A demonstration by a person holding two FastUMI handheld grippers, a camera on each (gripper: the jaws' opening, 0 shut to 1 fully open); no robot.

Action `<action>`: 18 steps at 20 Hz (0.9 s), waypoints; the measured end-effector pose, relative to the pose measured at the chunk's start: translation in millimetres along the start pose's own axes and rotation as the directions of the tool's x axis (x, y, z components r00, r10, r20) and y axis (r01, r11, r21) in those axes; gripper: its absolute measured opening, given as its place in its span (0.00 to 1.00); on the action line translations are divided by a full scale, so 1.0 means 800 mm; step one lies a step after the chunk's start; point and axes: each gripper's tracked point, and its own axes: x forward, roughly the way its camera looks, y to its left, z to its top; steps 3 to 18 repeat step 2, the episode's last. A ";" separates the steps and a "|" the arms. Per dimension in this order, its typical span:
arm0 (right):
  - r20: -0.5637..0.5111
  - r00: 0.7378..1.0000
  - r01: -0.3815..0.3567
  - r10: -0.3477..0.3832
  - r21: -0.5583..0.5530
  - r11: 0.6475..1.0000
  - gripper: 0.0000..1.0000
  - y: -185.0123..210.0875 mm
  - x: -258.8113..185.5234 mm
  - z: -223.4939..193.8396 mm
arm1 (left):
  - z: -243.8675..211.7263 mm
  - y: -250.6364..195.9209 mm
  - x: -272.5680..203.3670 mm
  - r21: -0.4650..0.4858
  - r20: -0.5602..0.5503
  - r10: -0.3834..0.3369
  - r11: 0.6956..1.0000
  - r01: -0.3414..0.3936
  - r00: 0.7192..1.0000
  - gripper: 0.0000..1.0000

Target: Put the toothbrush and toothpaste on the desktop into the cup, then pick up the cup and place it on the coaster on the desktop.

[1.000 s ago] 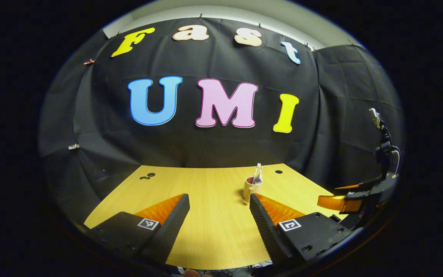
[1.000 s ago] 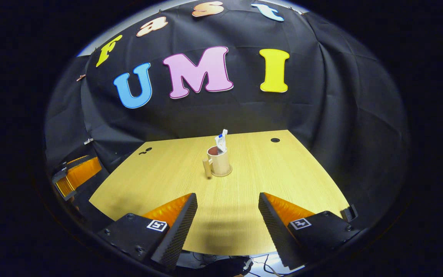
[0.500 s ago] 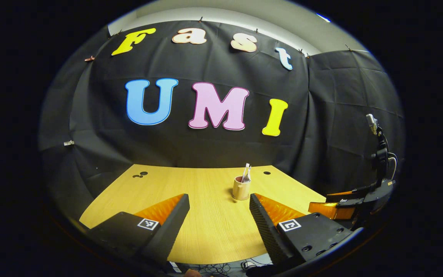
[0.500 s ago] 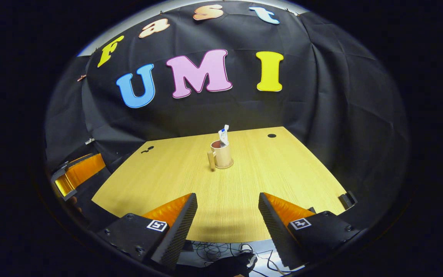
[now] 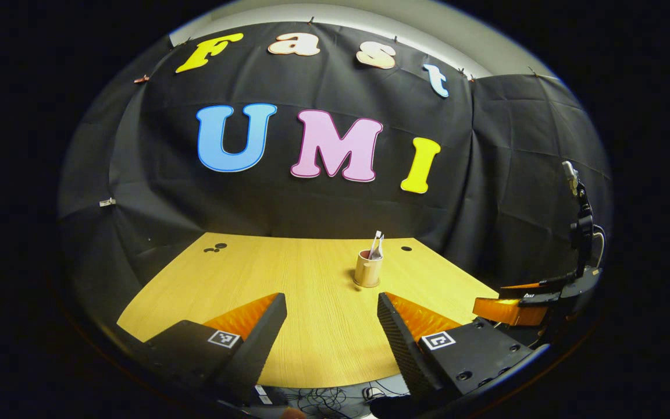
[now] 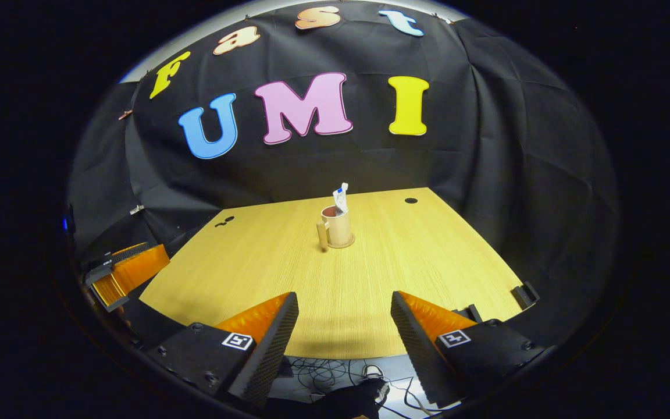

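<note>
Right gripper view: cup [image 6: 337,227] with toothpaste [image 6: 341,198] rests on coaster [image 6: 344,245], task seemingly complete; both grippers' jaws stand apart, empty.

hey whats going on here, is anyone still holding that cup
No. The cup stands on the coaster mid-desktop with the toothpaste and toothbrush sticking out of it. Both tools are open and empty near the desk's front edge: the left hand-held gripper and the right hand-held gripper are well short of the cup. The job looks done.
</note>
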 end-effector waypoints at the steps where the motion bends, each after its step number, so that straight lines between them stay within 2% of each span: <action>1: -0.004 1.000 -0.004 0.004 -0.006 1.000 0.98 0.003 -0.001 -0.001 | -0.001 0.003 0.000 -0.005 -0.002 0.007 1.000 -0.007 1.000 0.97; 18: -0.001 1.000 -0.003 0.003 -0.013 1.000 0.98 0.003 -0.001 0.000 | -0.003 0.006 0.000 -0.008 -0.005 0.012 1.000 -0.012 1.000 0.98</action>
